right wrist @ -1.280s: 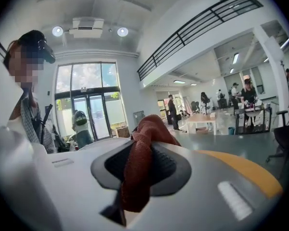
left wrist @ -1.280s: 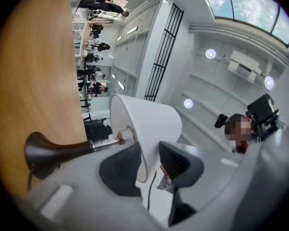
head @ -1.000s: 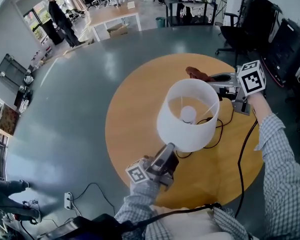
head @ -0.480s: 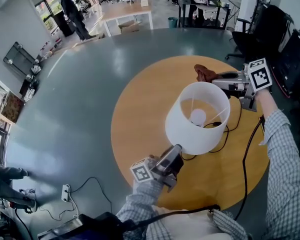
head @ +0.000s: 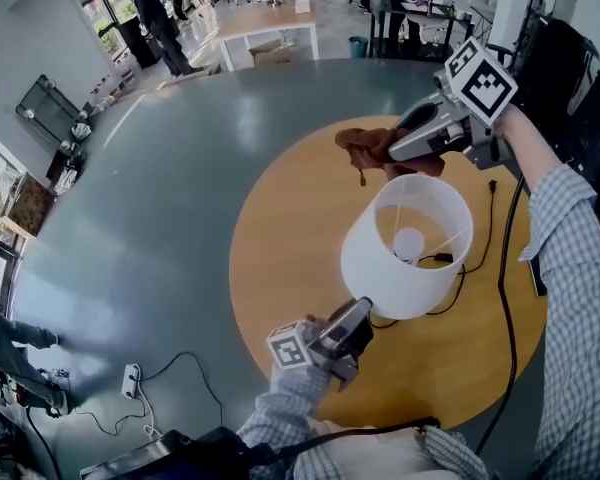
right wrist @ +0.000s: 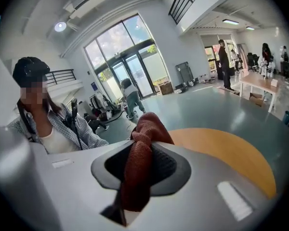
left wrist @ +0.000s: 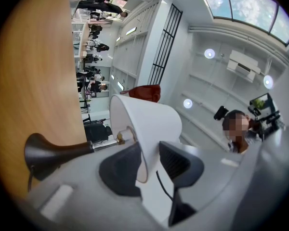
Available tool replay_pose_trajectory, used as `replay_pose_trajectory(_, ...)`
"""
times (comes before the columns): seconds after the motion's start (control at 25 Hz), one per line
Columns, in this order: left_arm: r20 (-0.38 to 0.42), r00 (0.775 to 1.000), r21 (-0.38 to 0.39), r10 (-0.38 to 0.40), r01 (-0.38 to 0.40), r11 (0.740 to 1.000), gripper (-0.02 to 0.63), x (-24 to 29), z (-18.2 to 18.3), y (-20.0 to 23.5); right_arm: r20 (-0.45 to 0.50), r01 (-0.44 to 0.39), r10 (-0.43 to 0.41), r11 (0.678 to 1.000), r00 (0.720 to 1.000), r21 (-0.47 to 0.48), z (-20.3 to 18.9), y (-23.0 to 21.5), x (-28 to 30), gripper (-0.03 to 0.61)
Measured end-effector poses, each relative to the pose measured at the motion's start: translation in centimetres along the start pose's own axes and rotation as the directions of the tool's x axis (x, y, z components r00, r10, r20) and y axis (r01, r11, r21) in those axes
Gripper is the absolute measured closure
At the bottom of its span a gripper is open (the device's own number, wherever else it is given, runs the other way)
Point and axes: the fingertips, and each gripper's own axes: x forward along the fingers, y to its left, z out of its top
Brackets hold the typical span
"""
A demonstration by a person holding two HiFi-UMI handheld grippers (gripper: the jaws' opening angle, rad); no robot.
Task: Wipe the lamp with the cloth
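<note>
A lamp with a white shade (head: 408, 248) leans over the round wooden table (head: 280, 268), its open top facing me. My left gripper (head: 363, 310) is shut on the shade's lower rim. In the left gripper view the rim (left wrist: 144, 129) sits between the two pads, and the dark trumpet base (left wrist: 48, 153) is at the left. My right gripper (head: 392, 148) is in the air just beyond the shade's far rim, shut on a rust-brown cloth (head: 365, 148). In the right gripper view the cloth (right wrist: 147, 129) bunches out from between the jaws of the right gripper (right wrist: 139, 170).
The lamp's black cable (head: 500, 268) loops over the table's right side and off the near edge. A white power strip (head: 132, 378) lies on the grey floor at the lower left. Desks, chairs and people stand far across the room.
My right gripper has lifted the cloth off the table and swung it up and to the left, above the shade's far rim. The left gripper and the lamp have stayed put.
</note>
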Motion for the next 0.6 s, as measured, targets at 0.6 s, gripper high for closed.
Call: replay_pose_trajectory(0.6, 0.009, 1.0, -0.001, -0.006, 0.006, 1.0, 0.496, -0.2, 0.0, 0.4, -0.408, -0.116, 0.187, 0.974, 0.894, 0.193, -5.4, -1.5, 8.5, 0.491)
